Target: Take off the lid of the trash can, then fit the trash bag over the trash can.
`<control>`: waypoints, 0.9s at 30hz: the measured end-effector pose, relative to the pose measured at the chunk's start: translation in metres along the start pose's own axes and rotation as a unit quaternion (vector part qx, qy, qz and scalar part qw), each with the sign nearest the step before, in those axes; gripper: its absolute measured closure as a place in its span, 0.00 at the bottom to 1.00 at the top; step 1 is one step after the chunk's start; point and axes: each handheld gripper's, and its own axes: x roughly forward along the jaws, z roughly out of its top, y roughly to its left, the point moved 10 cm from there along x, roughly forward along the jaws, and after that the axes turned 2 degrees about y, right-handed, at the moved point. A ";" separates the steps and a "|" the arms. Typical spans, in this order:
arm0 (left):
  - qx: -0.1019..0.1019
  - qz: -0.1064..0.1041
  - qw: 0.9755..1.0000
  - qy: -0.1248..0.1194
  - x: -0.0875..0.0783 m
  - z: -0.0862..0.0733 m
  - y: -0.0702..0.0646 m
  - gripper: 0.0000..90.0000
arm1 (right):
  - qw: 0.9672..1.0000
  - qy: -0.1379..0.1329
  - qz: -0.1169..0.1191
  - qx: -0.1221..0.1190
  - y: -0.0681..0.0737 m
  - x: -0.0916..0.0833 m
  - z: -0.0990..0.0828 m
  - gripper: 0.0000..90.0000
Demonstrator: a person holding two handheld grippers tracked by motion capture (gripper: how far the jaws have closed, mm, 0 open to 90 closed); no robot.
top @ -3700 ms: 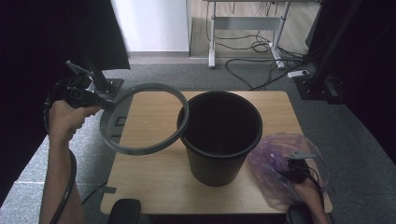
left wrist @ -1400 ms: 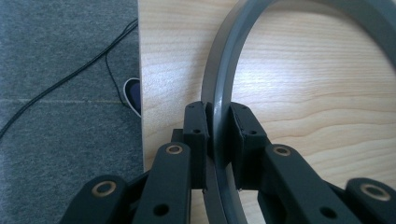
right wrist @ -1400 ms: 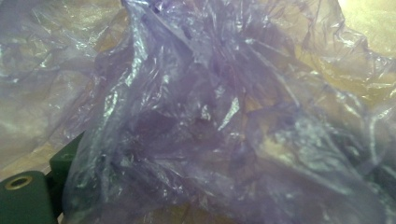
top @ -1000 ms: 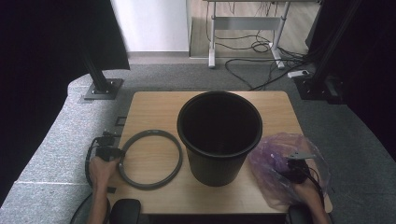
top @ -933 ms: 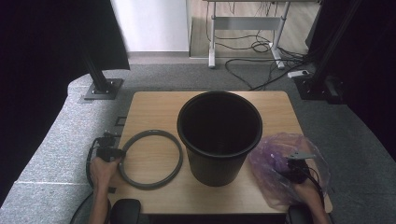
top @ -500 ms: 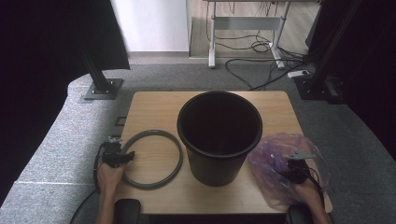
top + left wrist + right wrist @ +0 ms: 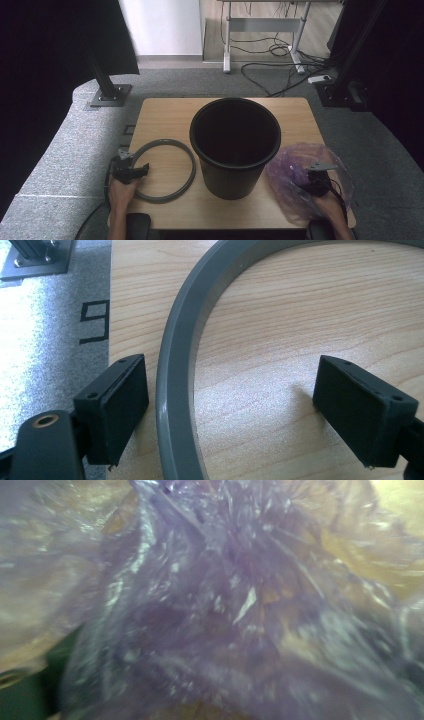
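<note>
1. My left tool [image 7: 230,415] sits at the near left corner of the bench [image 7: 160,112], low over the wood.
2. Its jaws have just been opening and now stand spread, with the grey ring [image 7: 175,390] running between them.
3. The ring lies flat on the bench; it passes just beside one pad [image 7: 122,400] and well clear of the other, and neither pad presses on it.
4. From above, the ring [image 7: 162,170] lies left of the black bucket [image 7: 235,150], its right side just beside the bucket's wall.
5. The bucket stands upright in the middle of the bench, mouth open to the top.
6. My right tool [image 7: 316,181] rests at the near right corner, in the crumpled purple plastic bag [image 7: 290,170].
7. In the right gripper view the bag [image 7: 225,605] lies close and blurred across the lens, covering my jaws.
8. I cannot tell from the pictures whether the right tool is spread or pinching the plastic.
</note>
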 end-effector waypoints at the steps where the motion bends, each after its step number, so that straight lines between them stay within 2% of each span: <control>1: 0.000 0.000 1.000 0.000 0.000 0.000 0.000 0.16 | 1.000 0.000 0.001 0.001 0.000 0.000 0.000 0.00; 9: -0.004 0.004 1.000 0.000 0.000 0.000 0.000 0.16 | 1.000 0.007 -0.005 0.007 -0.003 -0.014 0.006 0.00; 15: -0.006 0.006 1.000 0.000 0.000 -0.001 0.000 0.16 | 1.000 -0.004 -0.007 -0.004 -0.003 -0.039 0.025 0.00; 19: -0.007 0.006 1.000 0.000 0.000 0.000 0.000 0.16 | 1.000 0.007 -0.011 -0.017 -0.004 -0.051 0.039 0.00; 21: -0.007 0.007 1.000 0.000 0.000 0.000 0.000 0.15 | 0.999 0.019 -0.012 -0.025 -0.003 -0.051 0.047 0.00; 23: -0.007 0.007 1.000 0.000 0.000 -0.001 0.000 0.15 | 0.998 0.041 -0.005 -0.036 -0.001 -0.046 0.051 0.00; 27: -0.009 0.008 1.000 0.000 0.000 -0.001 -0.001 0.15 | 0.992 0.112 0.007 -0.049 0.002 -0.019 0.046 0.00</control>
